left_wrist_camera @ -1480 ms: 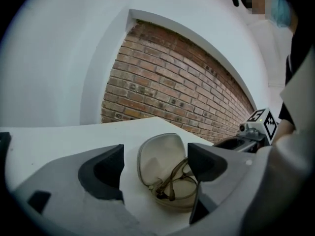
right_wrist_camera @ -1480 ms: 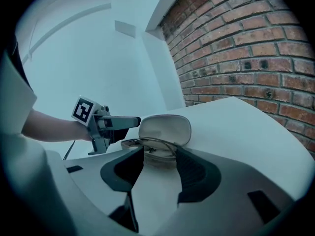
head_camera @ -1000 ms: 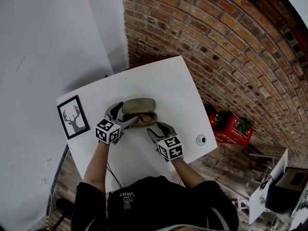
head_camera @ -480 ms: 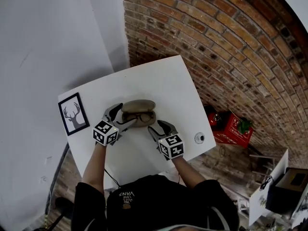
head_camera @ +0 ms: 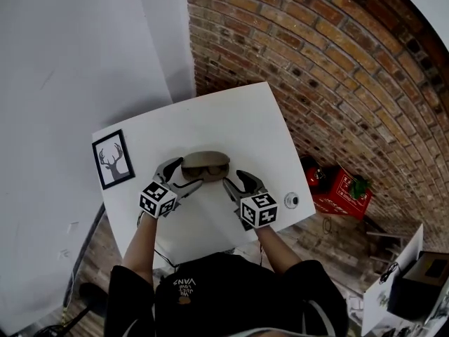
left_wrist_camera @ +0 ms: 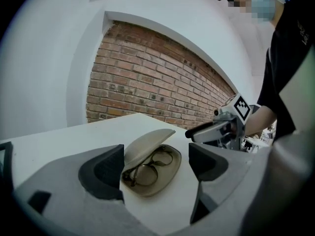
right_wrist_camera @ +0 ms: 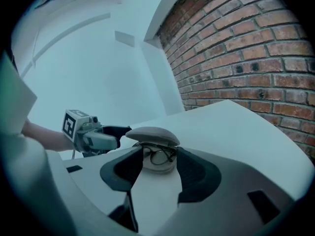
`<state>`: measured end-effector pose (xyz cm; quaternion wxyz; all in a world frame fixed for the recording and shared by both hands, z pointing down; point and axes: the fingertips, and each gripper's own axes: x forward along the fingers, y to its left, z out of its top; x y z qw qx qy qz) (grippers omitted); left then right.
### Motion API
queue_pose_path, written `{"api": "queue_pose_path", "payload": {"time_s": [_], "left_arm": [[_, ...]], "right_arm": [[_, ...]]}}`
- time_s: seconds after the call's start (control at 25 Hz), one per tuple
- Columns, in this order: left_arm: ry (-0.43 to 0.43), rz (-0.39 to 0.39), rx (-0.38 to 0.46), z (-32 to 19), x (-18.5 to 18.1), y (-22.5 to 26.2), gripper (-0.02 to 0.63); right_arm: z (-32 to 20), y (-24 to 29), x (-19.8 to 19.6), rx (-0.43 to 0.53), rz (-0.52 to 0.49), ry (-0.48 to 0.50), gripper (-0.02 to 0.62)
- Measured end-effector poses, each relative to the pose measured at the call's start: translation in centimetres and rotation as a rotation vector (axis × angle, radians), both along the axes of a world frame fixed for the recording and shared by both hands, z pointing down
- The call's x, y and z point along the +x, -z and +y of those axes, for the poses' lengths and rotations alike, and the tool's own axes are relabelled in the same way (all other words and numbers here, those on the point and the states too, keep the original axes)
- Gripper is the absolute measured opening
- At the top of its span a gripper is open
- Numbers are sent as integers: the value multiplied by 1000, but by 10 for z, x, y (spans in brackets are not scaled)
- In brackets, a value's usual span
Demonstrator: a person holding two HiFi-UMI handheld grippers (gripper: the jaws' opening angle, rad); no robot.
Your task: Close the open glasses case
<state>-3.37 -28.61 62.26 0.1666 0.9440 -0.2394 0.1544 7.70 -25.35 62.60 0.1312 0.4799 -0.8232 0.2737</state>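
The tan glasses case (head_camera: 205, 165) lies on the white table (head_camera: 238, 121), its lid (left_wrist_camera: 146, 145) tilted half down over the base, with the glasses (left_wrist_camera: 147, 168) still visible inside. My left gripper (head_camera: 180, 180) is open at the case's left front; the lid's edge sits beside the left finger (left_wrist_camera: 103, 172). At the case's right end my right gripper (head_camera: 237, 182) is also open, its jaws just narrowed slightly. In the right gripper view the case (right_wrist_camera: 156, 151) lies just beyond the right gripper's (right_wrist_camera: 160, 170) tips. I cannot tell whether either gripper touches the case.
A framed deer picture (head_camera: 113, 159) lies at the table's left edge. A small round white object (head_camera: 292, 201) sits near the right front corner. The brick wall (head_camera: 337, 69) runs along the table's right side, and a red box (head_camera: 340, 188) stands on the floor below.
The lid has swung from lying wide open behind the base to hanging half down over it. Both grippers have shifted a little around the case.
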Motion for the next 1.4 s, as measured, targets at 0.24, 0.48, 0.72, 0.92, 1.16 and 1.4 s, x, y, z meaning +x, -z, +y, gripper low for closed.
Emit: {"api": "queue_pose_path", "payload": {"time_s": [0.24,0.48,0.72,0.92,1.16,1.4], "left_arm": [[-20,-87,-11,22,0,-15,408],[-27,-163,-2,31,2,-27,408],[-55,-240,18,35,2,-41,409],[-67,-288,49,37,2,-45,413],[-56,-308,40,33,2,-48,420],[-39,-320,54,35,2,-48,417]], "right_arm": [[-5,-4,0,-6,1,-7,195],[-13,-22,-2,-37,51,-9,198],[-14,-37,-1,-72,127,-3,207],[-16,-42,1,-71,184,6,242],[-18,-43,-1,-59,243,29,246],[-16,-42,1,-76,209,0,249]]}}
